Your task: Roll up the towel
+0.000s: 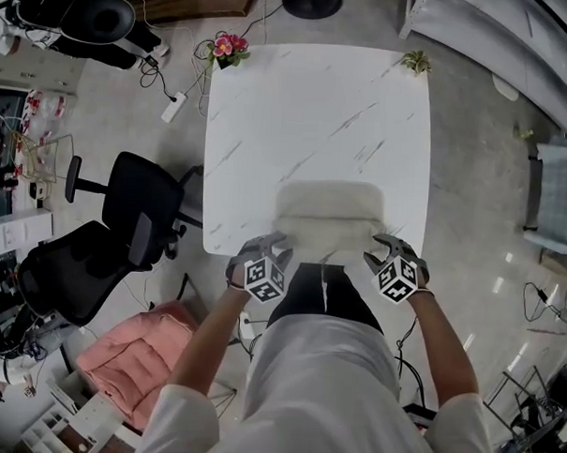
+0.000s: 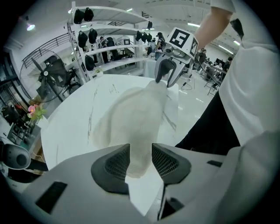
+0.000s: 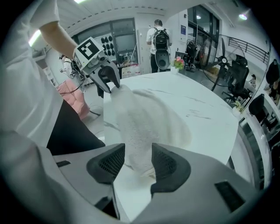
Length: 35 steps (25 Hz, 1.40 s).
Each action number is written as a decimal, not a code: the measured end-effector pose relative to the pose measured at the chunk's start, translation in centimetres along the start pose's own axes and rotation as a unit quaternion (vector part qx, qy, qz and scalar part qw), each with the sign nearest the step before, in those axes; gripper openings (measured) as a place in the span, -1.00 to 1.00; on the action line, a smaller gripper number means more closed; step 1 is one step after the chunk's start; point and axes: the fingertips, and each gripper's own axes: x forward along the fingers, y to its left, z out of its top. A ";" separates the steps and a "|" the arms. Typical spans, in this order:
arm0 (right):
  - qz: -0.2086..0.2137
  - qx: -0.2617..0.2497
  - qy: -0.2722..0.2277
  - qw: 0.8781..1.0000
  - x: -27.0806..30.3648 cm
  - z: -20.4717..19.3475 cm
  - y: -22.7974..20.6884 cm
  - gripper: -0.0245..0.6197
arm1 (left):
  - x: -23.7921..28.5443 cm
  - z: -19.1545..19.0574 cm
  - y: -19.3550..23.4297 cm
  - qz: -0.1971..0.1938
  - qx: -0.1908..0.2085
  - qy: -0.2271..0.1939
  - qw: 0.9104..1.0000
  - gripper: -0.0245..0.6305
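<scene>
Found left hand-held gripper (image 2: 141, 159) clenched on near-left corner of cream terry-cloth towel (image 1: 329, 218); right hand-held gripper (image 3: 138, 164) clenched likewise on near-right corner. Located towel at near edge of white marble-patterned square worktop (image 1: 316, 119), near end raised between the two grips, remainder lying flat. Judged light, limp and slightly grippy; no risk of breakage, but likely to sag and roll crooked unless corners kept level. Recommend hold at both near corners, as at present. Noted black office chairs (image 1: 125, 214) off left side, pink potted flowers (image 1: 227, 49) at far-left corner, small green plant (image 1: 416, 61) at far-right corner. Saw nothing standing in the rolling path.
</scene>
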 end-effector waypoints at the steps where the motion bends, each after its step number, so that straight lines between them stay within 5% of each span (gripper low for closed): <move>1: -0.001 -0.006 0.004 1.000 0.3 -0.2 0.3 -0.28 | 0.4 -0.2 -0.3 0.006 0.006 0.005 1.000 -0.39; 8: -0.037 -0.053 0.035 0.997 2.8 -2.2 0.0 -0.28 | 3.0 -1.9 0.0 0.039 0.024 0.037 0.998 -0.34; 14: -0.073 -0.072 0.041 0.994 3.3 -2.1 -0.8 -0.59 | 3.5 -2.3 0.3 0.052 0.036 0.045 0.997 -0.69; 27: 0.063 -0.055 0.078 0.993 1.0 -3.8 5.6 -0.66 | 0.4 -4.1 -5.9 -0.082 0.016 0.047 0.995 -0.73; 35: 0.104 0.019 0.095 0.990 1.0 -2.1 2.4 -0.61 | 0.4 -3.1 -3.2 -0.158 -0.006 0.068 0.985 -0.72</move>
